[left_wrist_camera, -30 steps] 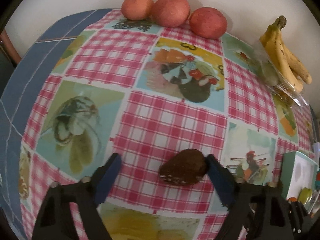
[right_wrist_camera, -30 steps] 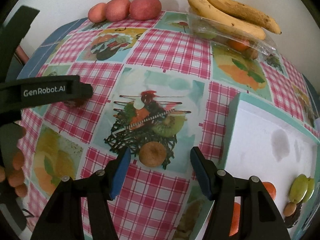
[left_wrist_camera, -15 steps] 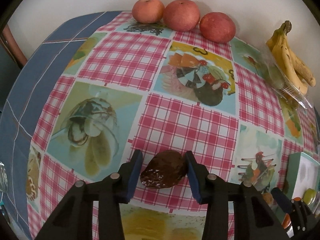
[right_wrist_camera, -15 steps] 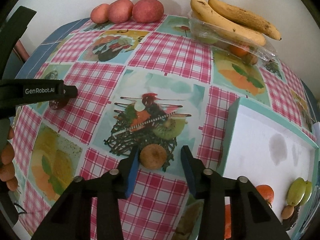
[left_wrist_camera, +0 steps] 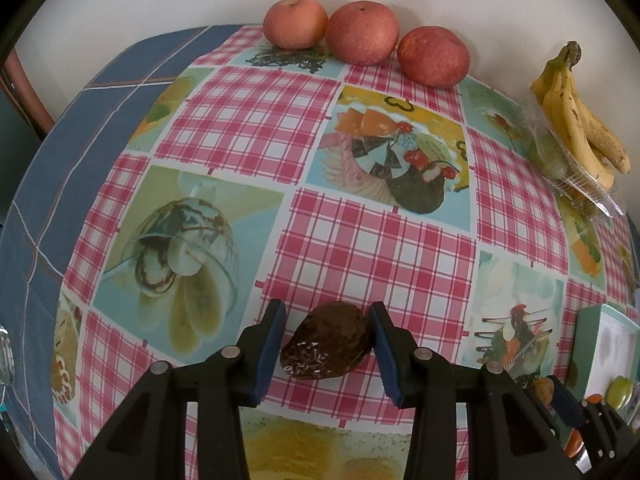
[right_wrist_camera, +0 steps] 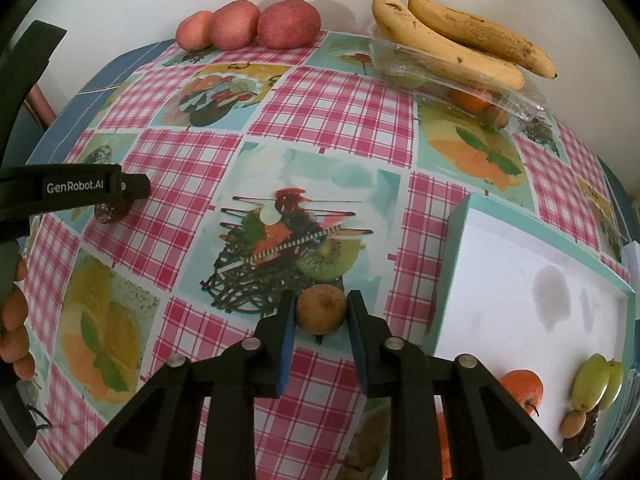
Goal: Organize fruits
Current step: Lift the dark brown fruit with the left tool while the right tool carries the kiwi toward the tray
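Both grippers have narrowed: left gripper (left_wrist_camera: 326, 346) brackets the dark brown fruit (left_wrist_camera: 325, 346) on the checked tablecloth (left_wrist_camera: 360, 248), small gaps remaining; right gripper (right_wrist_camera: 320, 318) pads touch the kiwi (right_wrist_camera: 321, 309), gripping it. Beyond: white tray (right_wrist_camera: 516, 300), bananas (right_wrist_camera: 460, 40), three apples (left_wrist_camera: 362, 32) by the wall.

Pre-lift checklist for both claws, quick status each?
1. Left claw straddles dark fruit: ok.
2. Left pads touching that fruit: cannot tell; small gaps seem to show.
3. Right claw straddles kiwi: ok.
4. Right pads on kiwi: look in contact, ok.
5. Tray has bare space: ok.
6. Fruits off the cloth: not ok, both rest on it.
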Action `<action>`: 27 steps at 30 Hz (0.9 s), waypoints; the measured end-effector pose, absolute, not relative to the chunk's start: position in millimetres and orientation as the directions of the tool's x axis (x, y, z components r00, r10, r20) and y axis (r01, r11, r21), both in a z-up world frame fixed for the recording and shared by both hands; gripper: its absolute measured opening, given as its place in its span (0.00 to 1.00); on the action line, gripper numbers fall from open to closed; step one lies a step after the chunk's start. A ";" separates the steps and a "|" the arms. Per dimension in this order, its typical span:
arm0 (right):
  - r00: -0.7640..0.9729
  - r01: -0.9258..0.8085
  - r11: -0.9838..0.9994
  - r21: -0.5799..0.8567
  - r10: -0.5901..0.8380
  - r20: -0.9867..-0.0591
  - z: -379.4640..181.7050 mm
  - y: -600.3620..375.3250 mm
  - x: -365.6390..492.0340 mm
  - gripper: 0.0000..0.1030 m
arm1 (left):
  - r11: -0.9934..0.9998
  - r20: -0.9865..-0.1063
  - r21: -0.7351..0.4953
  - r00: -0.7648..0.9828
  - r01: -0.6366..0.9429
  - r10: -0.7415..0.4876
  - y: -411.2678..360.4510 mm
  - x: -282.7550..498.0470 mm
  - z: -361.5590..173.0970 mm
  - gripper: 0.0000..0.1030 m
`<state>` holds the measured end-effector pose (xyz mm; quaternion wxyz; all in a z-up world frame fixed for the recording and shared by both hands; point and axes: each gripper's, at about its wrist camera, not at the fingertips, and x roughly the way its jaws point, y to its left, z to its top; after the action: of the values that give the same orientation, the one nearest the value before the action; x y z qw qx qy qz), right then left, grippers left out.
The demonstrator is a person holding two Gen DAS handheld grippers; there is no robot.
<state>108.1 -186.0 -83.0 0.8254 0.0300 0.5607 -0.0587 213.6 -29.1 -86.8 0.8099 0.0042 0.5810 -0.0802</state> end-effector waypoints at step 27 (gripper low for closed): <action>0.393 0.165 0.986 0.034 -0.034 -0.919 -43.0 -180.9 74.5 0.25 | 0.979 -0.913 -0.169 0.355 0.117 -0.200 -4.2 179.2 -40.5 0.40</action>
<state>74.5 -180.9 -43.0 0.8324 0.0599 0.5477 -0.0595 179.2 -4.2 -40.5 0.8223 -0.0369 0.5596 -0.0965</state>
